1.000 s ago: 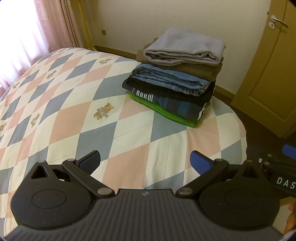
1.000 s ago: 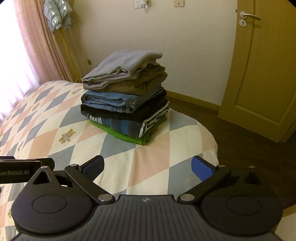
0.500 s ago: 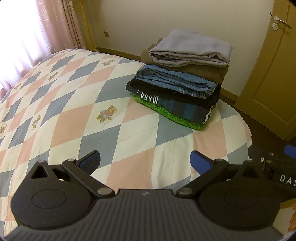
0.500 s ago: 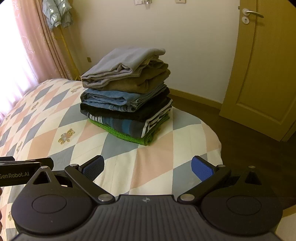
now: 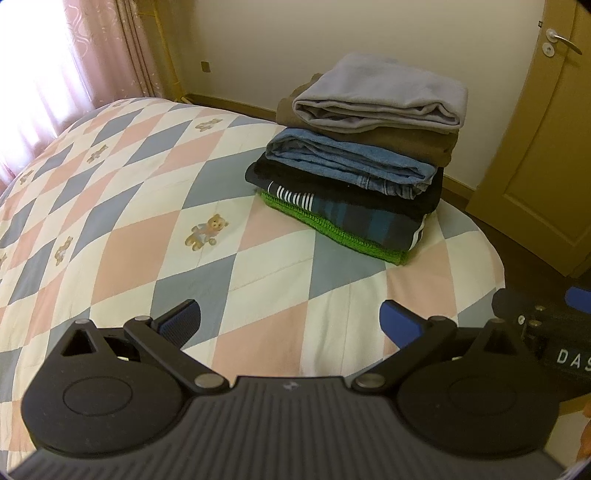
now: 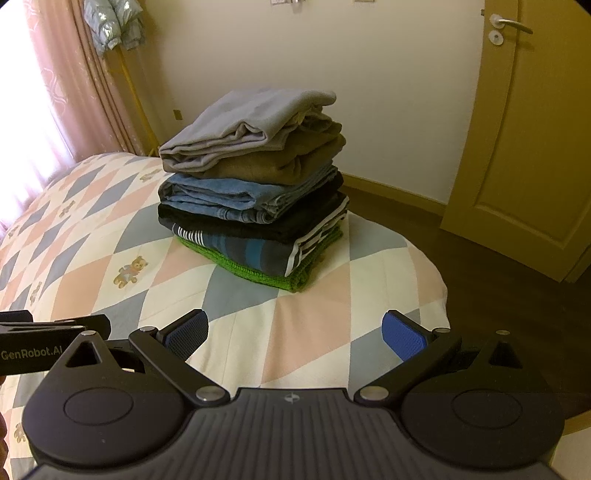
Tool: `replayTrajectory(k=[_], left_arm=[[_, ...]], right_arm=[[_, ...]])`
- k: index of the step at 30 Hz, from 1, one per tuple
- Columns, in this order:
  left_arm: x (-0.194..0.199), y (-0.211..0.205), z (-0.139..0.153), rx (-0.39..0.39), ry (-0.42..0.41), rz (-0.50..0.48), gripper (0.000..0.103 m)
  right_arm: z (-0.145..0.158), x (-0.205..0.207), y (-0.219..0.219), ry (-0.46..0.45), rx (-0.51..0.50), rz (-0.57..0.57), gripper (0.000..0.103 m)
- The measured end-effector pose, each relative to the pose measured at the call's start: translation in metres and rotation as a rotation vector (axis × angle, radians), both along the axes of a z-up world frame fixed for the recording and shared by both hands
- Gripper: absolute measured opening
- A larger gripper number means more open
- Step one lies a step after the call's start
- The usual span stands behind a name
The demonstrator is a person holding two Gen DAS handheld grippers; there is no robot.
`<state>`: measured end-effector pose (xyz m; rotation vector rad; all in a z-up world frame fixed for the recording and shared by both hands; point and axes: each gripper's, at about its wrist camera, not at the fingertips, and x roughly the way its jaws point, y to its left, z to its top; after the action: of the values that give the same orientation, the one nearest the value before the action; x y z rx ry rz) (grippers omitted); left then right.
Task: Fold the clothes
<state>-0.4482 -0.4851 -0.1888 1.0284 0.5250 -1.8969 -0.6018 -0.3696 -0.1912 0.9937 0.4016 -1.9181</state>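
Folded clothes stack sits on the bed near its far right corner, upper centre-right in the left wrist view, centre frame in the right wrist view. Top to bottom: grey fleece, olive-brown garment, blue denim, black item, dark blue striped piece, green knit touching the quilt. Edges roughly aligned, pile upright.

Left claw: wide, blue pads well apart, holding nothing, above the near part of the quilt. Right claw: also wide, nothing between its pads, pointed at the stack. Each claw's body shows at the other view's edge.

Quilt is a pink/grey/cream diamond pattern with a teddy bear print just left of the stack. Pink curtain upper left, wooden door right, puffer jacket hanging at upper left in the right wrist view.
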Motion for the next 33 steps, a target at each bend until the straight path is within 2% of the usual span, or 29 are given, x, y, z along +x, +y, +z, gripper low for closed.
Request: replayTrajectory(k=[18,33], left_arm=[[-0.026,-0.023,-0.013,0.011,0.003,-0.010,0.102],[-0.049,-0.017,-0.011,0.008,0.004,0.017,0.102]], right_arm=[[-0.015,-0.021,-0.027,-0.012,0.014,0.005,0.103],[-0.014,-0.046,-0.026,-0.022,-0.006,0.016,0.103]])
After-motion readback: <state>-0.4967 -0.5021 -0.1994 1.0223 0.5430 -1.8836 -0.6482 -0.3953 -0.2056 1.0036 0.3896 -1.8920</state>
